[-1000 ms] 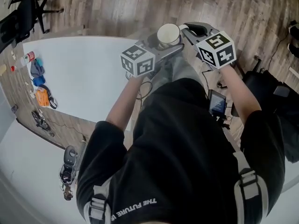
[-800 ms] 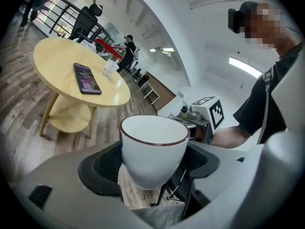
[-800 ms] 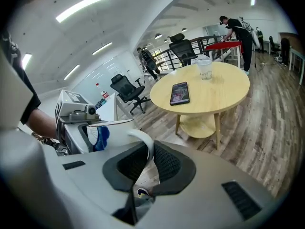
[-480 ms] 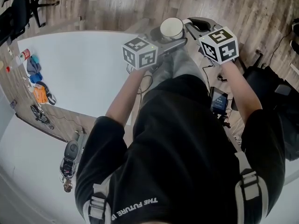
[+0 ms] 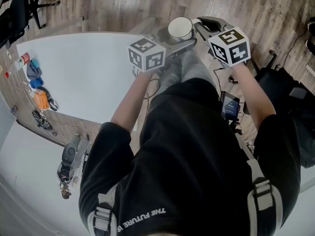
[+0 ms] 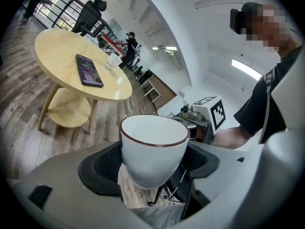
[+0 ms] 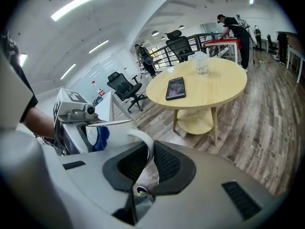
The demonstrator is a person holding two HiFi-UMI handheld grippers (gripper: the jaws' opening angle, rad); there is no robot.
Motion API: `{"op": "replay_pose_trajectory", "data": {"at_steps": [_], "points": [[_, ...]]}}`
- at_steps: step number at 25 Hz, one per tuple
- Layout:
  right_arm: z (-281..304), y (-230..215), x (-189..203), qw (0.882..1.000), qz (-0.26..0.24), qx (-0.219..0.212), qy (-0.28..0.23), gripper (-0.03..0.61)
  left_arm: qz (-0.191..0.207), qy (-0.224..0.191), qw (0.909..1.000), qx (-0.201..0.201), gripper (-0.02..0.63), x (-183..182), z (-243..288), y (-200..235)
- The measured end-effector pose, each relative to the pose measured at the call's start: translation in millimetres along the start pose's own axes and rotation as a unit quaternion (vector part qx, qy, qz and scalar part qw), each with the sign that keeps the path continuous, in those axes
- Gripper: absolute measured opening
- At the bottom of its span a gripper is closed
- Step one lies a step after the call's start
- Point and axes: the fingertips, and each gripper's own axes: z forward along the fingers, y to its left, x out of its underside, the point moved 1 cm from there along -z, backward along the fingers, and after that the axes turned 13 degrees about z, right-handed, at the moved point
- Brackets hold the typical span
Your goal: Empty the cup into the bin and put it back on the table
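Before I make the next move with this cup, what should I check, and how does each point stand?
1. Left gripper holding the cup by its body: ok, jaws shut on it.
2. Right gripper on the handle: ok, pinched between the pads.
3. Cup upright: ok, rim up and level.
4. Cup emptied: cannot tell; the inside looks plain white in the head view.
5. Bin below the cup: cannot tell; no bin clearly shows.
6. Landing spot on the white table: ok, a bare stretch beside the left gripper.
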Motion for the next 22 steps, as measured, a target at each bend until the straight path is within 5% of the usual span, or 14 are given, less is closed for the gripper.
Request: {"op": "replay_pose_trajectory", "data": {"at_steps": [22], "points": [[-7.0, -1.0, -9.4, 1.0, -0.007, 0.007, -0.013, 0.052, 0.017, -0.004, 0.9998, -0.007, 0.376, -11.1, 1.8, -3.1]]}}
